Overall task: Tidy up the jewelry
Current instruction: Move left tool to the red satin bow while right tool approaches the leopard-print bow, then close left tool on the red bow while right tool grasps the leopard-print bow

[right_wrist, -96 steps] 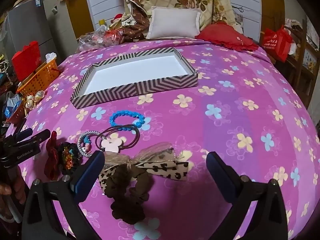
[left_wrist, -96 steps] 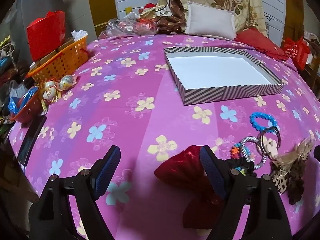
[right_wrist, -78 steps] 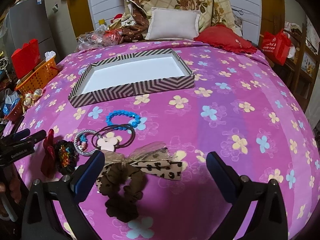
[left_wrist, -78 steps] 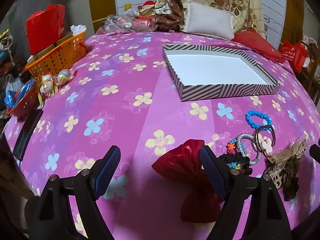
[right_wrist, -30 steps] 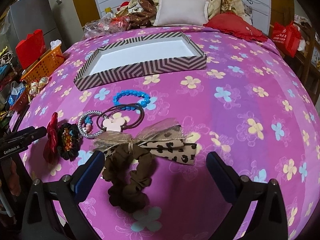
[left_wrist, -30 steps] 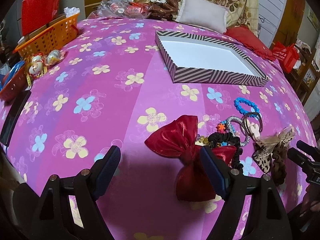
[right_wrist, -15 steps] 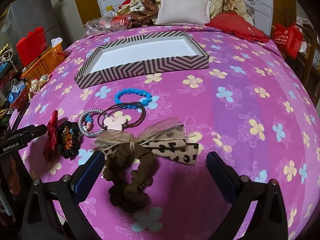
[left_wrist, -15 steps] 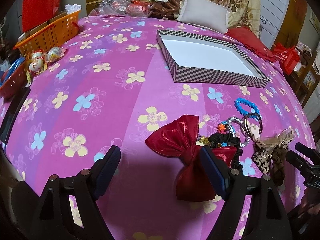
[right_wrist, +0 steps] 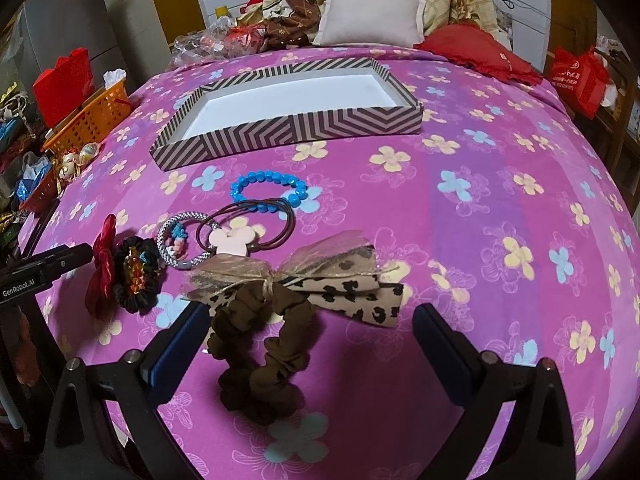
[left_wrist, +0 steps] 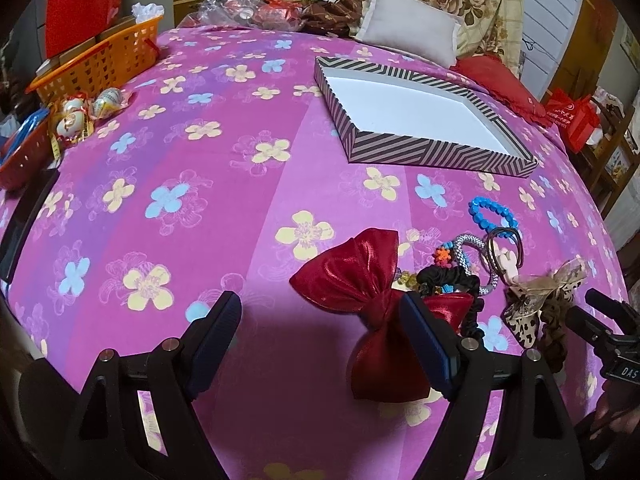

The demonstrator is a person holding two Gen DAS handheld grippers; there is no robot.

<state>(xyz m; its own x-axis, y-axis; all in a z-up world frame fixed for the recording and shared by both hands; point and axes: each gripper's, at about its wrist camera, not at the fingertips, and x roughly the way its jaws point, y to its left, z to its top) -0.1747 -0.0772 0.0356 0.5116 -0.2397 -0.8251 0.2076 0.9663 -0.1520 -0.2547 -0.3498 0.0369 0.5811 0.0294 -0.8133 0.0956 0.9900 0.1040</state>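
Observation:
A striped shallow box [left_wrist: 440, 156] [right_wrist: 304, 126] with a white floor lies on the pink flowered bedspread [left_wrist: 200, 208]. Nearer me sits a cluster of accessories: a red satin bow [left_wrist: 360, 280] [right_wrist: 102, 264], a black beaded scrunchie [right_wrist: 136, 272], a silver ring band [right_wrist: 176, 240], brown hair ties with a pink charm [right_wrist: 236, 236], a blue bead bracelet [right_wrist: 266, 190] [left_wrist: 492, 216], and a brown scrunchie with a leopard bow [right_wrist: 288, 312]. My left gripper [left_wrist: 320, 336] is open, its right finger over the red bow. My right gripper [right_wrist: 312, 344] is open around the brown scrunchie.
An orange basket [left_wrist: 100, 60] and a red bag [left_wrist: 80, 0] stand at the bed's left edge, with small wrapped trinkets [left_wrist: 80, 116] beside them. A pillow [right_wrist: 372, 16], a red cushion [right_wrist: 476, 56] and clutter lie behind the box.
Both grippers have dropped lower and closer to the accessories over the last seconds; the jaws have stayed open and nothing on the bed has shifted.

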